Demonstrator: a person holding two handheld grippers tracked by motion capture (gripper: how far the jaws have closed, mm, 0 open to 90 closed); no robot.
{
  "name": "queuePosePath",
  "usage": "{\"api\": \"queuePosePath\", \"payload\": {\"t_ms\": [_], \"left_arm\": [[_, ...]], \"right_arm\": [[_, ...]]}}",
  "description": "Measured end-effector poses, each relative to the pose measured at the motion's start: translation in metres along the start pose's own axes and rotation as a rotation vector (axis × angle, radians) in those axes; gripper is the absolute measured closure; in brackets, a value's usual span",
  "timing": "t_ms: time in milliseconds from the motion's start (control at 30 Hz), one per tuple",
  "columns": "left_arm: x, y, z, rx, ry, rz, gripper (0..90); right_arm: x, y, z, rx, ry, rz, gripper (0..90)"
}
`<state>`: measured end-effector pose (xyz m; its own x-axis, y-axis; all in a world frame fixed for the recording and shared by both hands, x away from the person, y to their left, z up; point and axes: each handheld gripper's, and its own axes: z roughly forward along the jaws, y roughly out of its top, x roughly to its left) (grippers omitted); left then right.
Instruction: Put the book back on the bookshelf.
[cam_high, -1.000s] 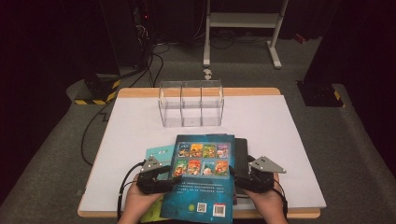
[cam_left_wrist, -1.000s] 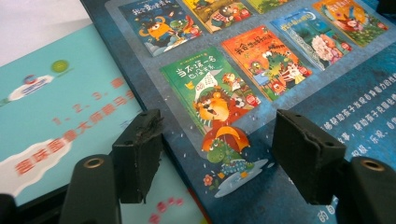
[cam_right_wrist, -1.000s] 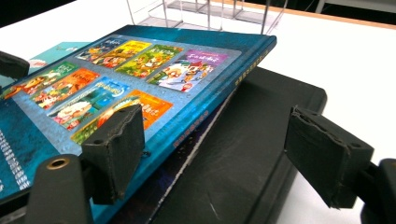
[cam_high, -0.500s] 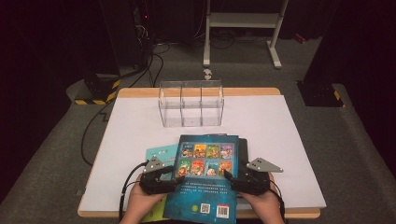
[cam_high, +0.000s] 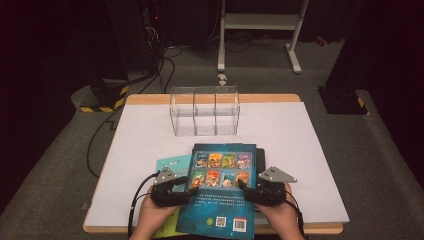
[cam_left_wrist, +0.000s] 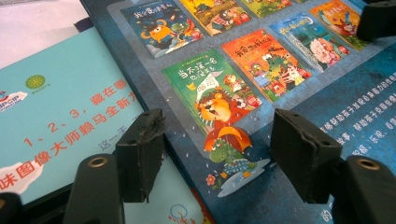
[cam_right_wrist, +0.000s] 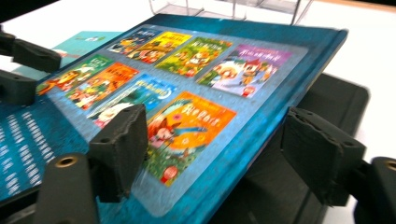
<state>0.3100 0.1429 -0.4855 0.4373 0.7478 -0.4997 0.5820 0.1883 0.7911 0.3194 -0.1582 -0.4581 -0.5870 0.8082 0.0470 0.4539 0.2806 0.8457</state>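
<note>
Left gripper (cam_high: 184, 186) at dark blue book's (cam_high: 220, 200) left edge, fingers apart straddling it, no grip. Book near table (cam_high: 150, 140) front edge, atop teal book (cam_high: 172, 164). Right gripper (cam_high: 243, 187) at right edge, fingers just been closing, not pressing.

**Colours and patterns**

Top book (cam_high: 223, 192): dark blue cover with a grid of bright cover thumbnails in orange, green, yellow and purple, plus white text. Book beneath (cam_high: 172, 164): teal, red lettering. Table (cam_high: 300, 150): white, wood edge. Organiser (cam_high: 204, 111): clear. Grippers: black.
</note>
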Motion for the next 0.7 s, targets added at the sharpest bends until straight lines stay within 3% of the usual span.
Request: {"api": "queuePosePath", "payload": {"t_ms": [133,200,233,400,700], "left_arm": [[0.001,0.001,0.002,-0.007,-0.004,-0.009,36.8],[0.002,0.002,0.001,0.005,-0.005,-0.002,37.3],[0.003,0.002,0.0,0.011,-0.012,-0.025,37.2],[0.004,-0.001,-0.005,0.013,-0.03,-0.032,37.2],[0.001,-0.001,-0.001,-0.004,-0.005,-0.035,37.8]], "right_arm": [[-0.007,0.003,0.005,0.008,0.009,0.035,22.5],[-0.011,0.002,0.006,0.025,0.037,0.082,18.9],[-0.01,0.001,0.006,0.032,0.045,0.088,18.0],[-0.001,-0.005,-0.002,0.047,0.076,0.094,17.4],[-0.004,-0.001,0.001,0.072,0.094,0.105,20.7]]}}
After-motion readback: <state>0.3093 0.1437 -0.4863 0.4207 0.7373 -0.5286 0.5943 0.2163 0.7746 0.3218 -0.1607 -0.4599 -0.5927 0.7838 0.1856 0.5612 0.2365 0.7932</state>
